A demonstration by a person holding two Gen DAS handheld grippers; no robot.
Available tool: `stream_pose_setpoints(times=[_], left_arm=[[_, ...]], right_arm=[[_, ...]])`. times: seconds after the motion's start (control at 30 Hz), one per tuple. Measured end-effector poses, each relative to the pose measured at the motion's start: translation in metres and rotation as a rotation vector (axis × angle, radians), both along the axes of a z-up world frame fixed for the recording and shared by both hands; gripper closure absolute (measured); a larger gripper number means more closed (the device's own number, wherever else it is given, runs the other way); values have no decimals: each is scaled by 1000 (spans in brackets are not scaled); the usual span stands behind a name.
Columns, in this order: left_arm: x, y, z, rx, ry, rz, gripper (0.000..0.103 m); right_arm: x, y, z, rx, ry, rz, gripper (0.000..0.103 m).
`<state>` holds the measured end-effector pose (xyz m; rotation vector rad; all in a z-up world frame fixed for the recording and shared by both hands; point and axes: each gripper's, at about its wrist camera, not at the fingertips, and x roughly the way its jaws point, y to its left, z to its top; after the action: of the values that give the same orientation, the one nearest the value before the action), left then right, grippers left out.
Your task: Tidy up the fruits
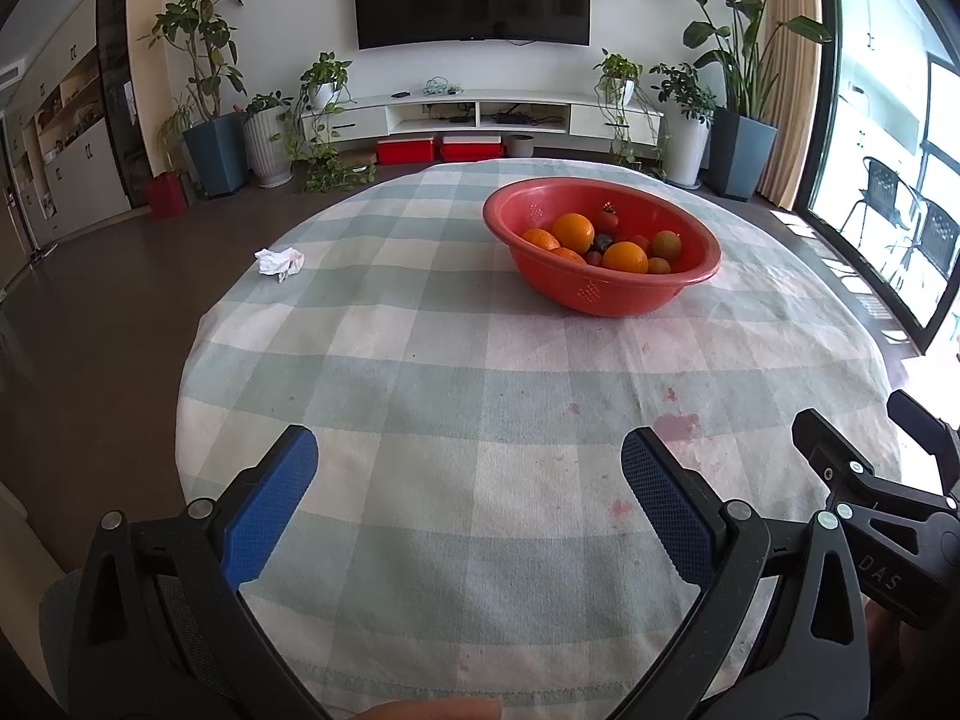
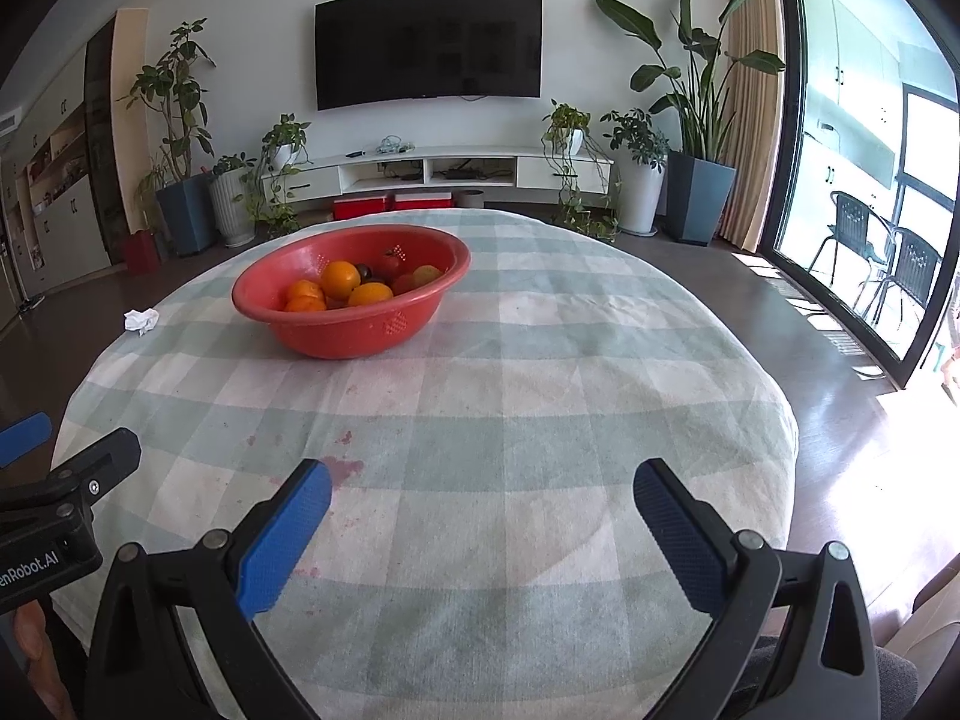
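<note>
I see the red bowl (image 1: 602, 252) standing on the desk (image 1: 420, 360), toward its far side, and it holds the fruits: several oranges (image 1: 573, 232) in front and smaller red and green-brown fruits (image 1: 666, 244) behind them. In the right wrist view the same bowl (image 2: 351, 294) is to the left of center. The desk carries a pale green and white checked cloth with some reddish stains near my side. A crumpled white tissue (image 1: 279, 262) lies on the cloth, well apart from the bowl, to its left. My left hand-held gripper (image 1: 468, 462) hangs over the near edge with its blue fingers wide apart and nothing between them. My right hand-held gripper (image 2: 480, 492) is also spread apart and empty, just beside the left one.
</note>
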<state>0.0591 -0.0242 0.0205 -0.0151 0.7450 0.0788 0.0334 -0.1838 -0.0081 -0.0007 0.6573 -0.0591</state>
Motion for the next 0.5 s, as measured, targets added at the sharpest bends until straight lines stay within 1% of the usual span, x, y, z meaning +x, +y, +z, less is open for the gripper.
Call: stream_pose_setpoints(times=[0.5], left_arm=[[0,2,-3,0,2,1,0]], right_arm=[[1,0,-4,0,8,1,0]])
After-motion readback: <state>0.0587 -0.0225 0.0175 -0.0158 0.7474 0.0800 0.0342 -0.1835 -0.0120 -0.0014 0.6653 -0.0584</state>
